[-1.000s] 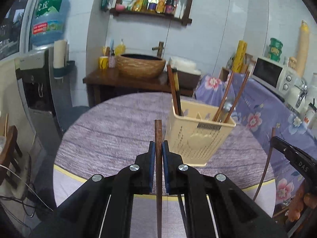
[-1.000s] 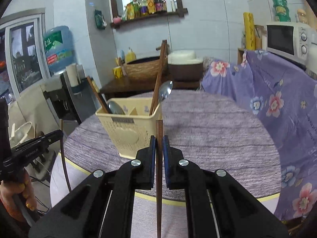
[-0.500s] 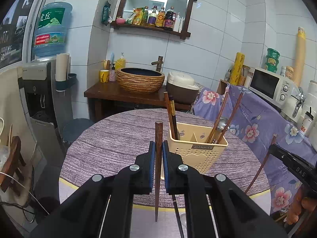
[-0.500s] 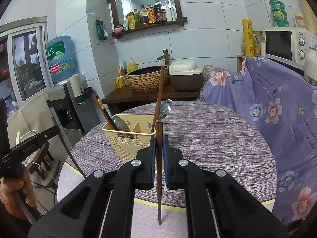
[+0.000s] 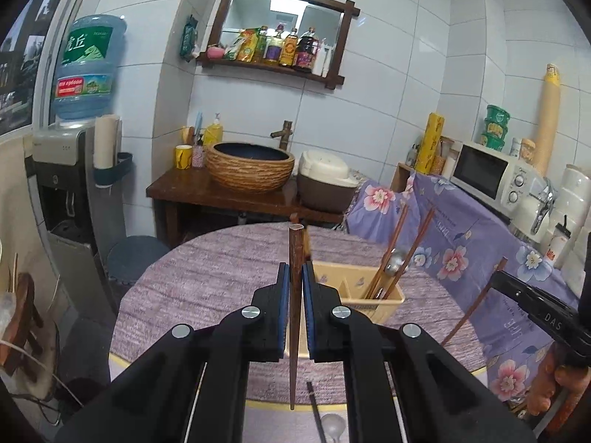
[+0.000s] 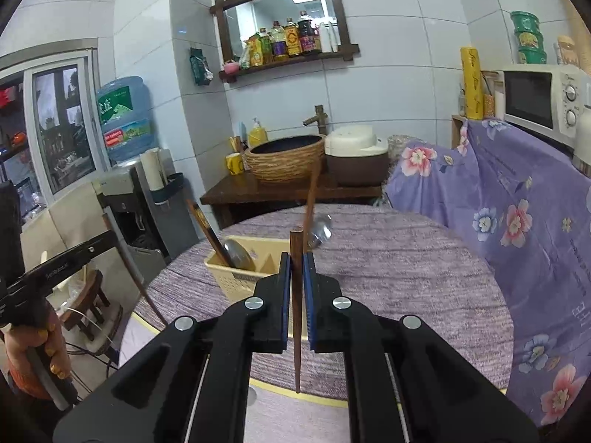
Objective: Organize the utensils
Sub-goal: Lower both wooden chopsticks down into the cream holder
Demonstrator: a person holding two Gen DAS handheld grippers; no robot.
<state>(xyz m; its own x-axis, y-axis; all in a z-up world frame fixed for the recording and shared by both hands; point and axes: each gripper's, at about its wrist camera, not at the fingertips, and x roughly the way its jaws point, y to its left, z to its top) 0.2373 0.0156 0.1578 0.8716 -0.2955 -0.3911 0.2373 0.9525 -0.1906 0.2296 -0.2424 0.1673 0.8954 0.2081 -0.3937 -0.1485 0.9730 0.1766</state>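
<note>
Each gripper is clamped on one brown chopstick held upright: the left gripper [image 5: 294, 288] grips the left chopstick [image 5: 294, 317], the right gripper [image 6: 296, 284] grips the right chopstick [image 6: 296, 317]. Both hang clear above the near edge of the counter [image 6: 406, 258]. At twelve o'clock from them stands the yellow basket [image 5: 369, 295], already holding chopsticks and spoons. Judging by this, sorting is well underway; these two sticks remain, plus a spoon [image 5: 332, 426] and a dark stick at six o'clock.
</note>
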